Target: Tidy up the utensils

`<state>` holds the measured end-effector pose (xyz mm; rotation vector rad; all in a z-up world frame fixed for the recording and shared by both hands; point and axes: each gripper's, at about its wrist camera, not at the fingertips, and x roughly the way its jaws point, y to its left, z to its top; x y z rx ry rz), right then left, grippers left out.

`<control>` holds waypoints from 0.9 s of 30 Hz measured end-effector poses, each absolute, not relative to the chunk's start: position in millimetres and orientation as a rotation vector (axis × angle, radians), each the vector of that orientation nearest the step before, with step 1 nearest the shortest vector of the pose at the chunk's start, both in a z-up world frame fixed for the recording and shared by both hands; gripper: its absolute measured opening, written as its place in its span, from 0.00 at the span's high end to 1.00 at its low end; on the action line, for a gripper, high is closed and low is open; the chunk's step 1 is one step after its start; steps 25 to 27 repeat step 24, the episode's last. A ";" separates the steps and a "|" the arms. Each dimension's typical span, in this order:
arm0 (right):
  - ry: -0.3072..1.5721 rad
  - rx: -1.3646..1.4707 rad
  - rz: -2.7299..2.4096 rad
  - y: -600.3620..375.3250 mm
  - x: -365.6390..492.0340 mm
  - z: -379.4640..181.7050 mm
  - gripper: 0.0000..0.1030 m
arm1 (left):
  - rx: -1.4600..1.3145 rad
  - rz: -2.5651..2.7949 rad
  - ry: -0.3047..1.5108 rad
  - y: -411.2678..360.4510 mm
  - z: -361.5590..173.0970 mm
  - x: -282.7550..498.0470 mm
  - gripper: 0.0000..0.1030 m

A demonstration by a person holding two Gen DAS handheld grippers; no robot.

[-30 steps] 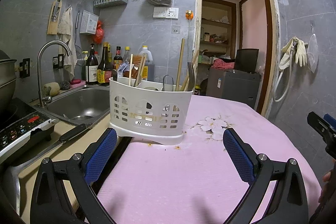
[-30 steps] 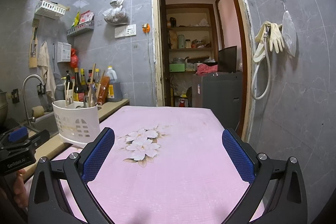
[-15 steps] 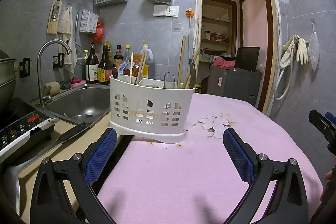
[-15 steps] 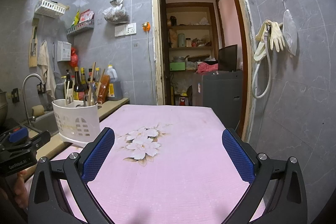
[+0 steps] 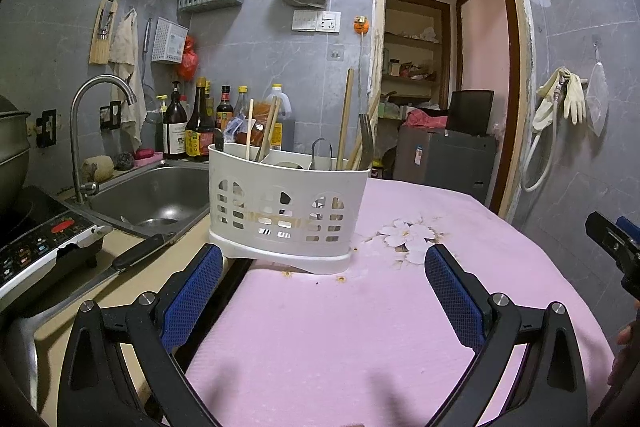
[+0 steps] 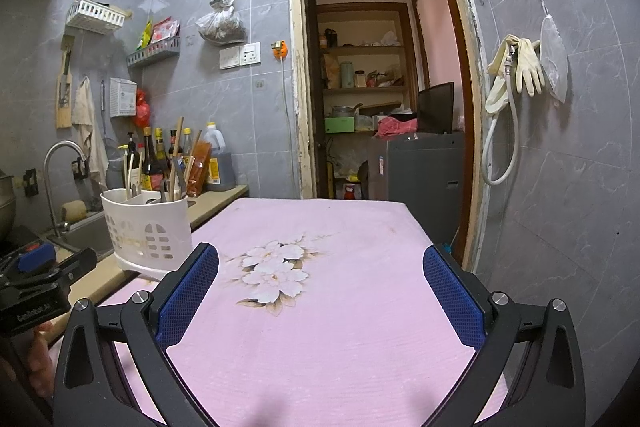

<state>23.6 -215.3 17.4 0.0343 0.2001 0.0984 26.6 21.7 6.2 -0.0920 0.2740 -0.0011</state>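
Note:
A white slotted utensil caddy (image 5: 286,211) stands at the left edge of the pink floral tablecloth (image 5: 360,327), partly over the gap beside the counter. It holds wooden chopsticks (image 5: 345,119), metal tongs (image 5: 322,155) and other utensils. It also shows in the right wrist view (image 6: 148,227). My left gripper (image 5: 324,291) is open and empty, just in front of the caddy. My right gripper (image 6: 320,291) is open and empty over the cloth (image 6: 320,307), to the right of the caddy.
A steel sink (image 5: 152,195) with a faucet (image 5: 96,95) lies left of the caddy. A knife (image 5: 120,263) lies on the counter by an induction cooker (image 5: 36,243). Sauce bottles (image 5: 200,127) stand behind. A doorway (image 6: 380,87) opens at the back.
Both grippers have risen slightly, so the caddy sits a little lower in the views. Both stay open and empty.

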 end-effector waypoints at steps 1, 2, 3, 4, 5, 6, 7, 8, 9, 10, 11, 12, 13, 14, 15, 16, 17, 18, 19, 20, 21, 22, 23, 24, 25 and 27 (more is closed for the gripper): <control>0.200 0.035 0.098 -215.4 23.9 18.4 0.00 | -0.090 -0.003 0.275 20.4 5.9 26.7 0.04; 0.201 0.035 0.098 -215.3 23.8 17.6 0.00 | -0.086 -0.007 0.278 20.4 5.7 27.3 0.04; 0.200 0.035 0.099 -215.5 23.9 18.5 0.00 | -0.083 -0.008 0.280 19.4 5.6 27.7 0.04; 0.200 0.035 0.099 -215.3 23.7 18.0 0.00 | -0.080 -0.007 0.281 19.0 5.4 28.2 0.04; 0.200 0.033 0.100 -215.0 23.4 17.7 0.00 | -0.078 -0.008 0.282 18.3 5.4 28.9 0.04; 0.200 0.032 0.099 -214.9 23.7 18.5 0.00 | -0.075 -0.010 0.284 18.1 5.4 29.4 0.04; 0.200 0.031 0.100 -214.7 23.8 17.9 0.00 | -0.075 -0.016 0.286 18.0 5.5 29.8 0.04; 0.201 0.031 0.103 -214.3 24.1 17.4 0.00 | -0.075 -0.017 0.285 17.3 5.2 29.4 0.04; 0.202 0.030 0.104 -213.8 24.8 17.5 0.00 | -0.076 -0.015 0.284 17.4 5.2 29.3 0.04; 0.204 0.031 0.104 -213.5 24.6 16.4 0.00 | -0.077 -0.015 0.284 17.5 5.0 29.4 0.04; 0.205 0.033 0.105 -213.2 25.1 15.9 0.00 | -0.075 -0.017 0.287 17.5 4.8 29.8 0.04; 0.204 0.032 0.104 -213.2 25.3 17.1 0.00 | -0.073 -0.018 0.289 17.5 4.6 29.8 0.04; 0.206 0.032 0.104 -212.6 25.1 16.2 0.00 | -0.073 -0.015 0.291 17.7 4.2 30.1 0.04; 0.208 0.032 0.105 -212.5 25.6 15.5 0.00 | -0.072 -0.015 0.293 17.8 4.0 30.4 0.04; 0.210 0.033 0.106 -213.0 26.2 15.3 0.00 | -0.073 -0.014 0.295 17.9 3.8 30.8 0.04; 0.209 0.033 0.105 -212.9 26.1 15.3 0.00 | -0.073 -0.014 0.296 17.8 3.5 31.4 0.04; 0.210 0.034 0.105 -212.1 25.5 14.5 0.00 | -0.073 -0.013 0.298 17.1 3.1 31.8 0.04; 0.209 0.033 0.105 -212.9 26.2 15.3 0.00 | -0.073 -0.013 0.301 17.2 3.0 32.6 0.04; 0.209 0.033 0.105 -213.0 26.3 15.4 0.00 | -0.072 -0.013 0.302 17.0 2.8 33.1 0.04; 0.211 0.033 0.105 -212.1 25.8 14.5 0.00 | -0.072 -0.012 0.302 16.4 2.8 33.0 0.04; 0.211 0.033 0.106 -212.7 26.9 15.2 0.00 | -0.071 -0.011 0.301 16.6 2.8 33.0 0.04; 0.212 0.034 0.106 -212.1 26.6 14.7 0.00 | -0.070 -0.012 0.301 16.8 2.8 33.3 0.04; 0.212 0.034 0.107 -211.5 26.3 14.3 0.00 | -0.070 -0.012 0.303 16.5 2.6 33.2 0.04; 0.212 0.032 0.105 -212.3 26.9 15.3 0.00 | -0.069 -0.012 0.304 16.6 2.4 33.5 0.04; 0.212 0.032 0.105 -212.3 26.9 15.3 0.00 | -0.069 -0.012 0.304 16.6 2.4 33.5 0.04; 0.212 0.032 0.105 -212.3 26.9 15.3 0.00 | -0.069 -0.012 0.304 16.6 2.4 33.5 0.04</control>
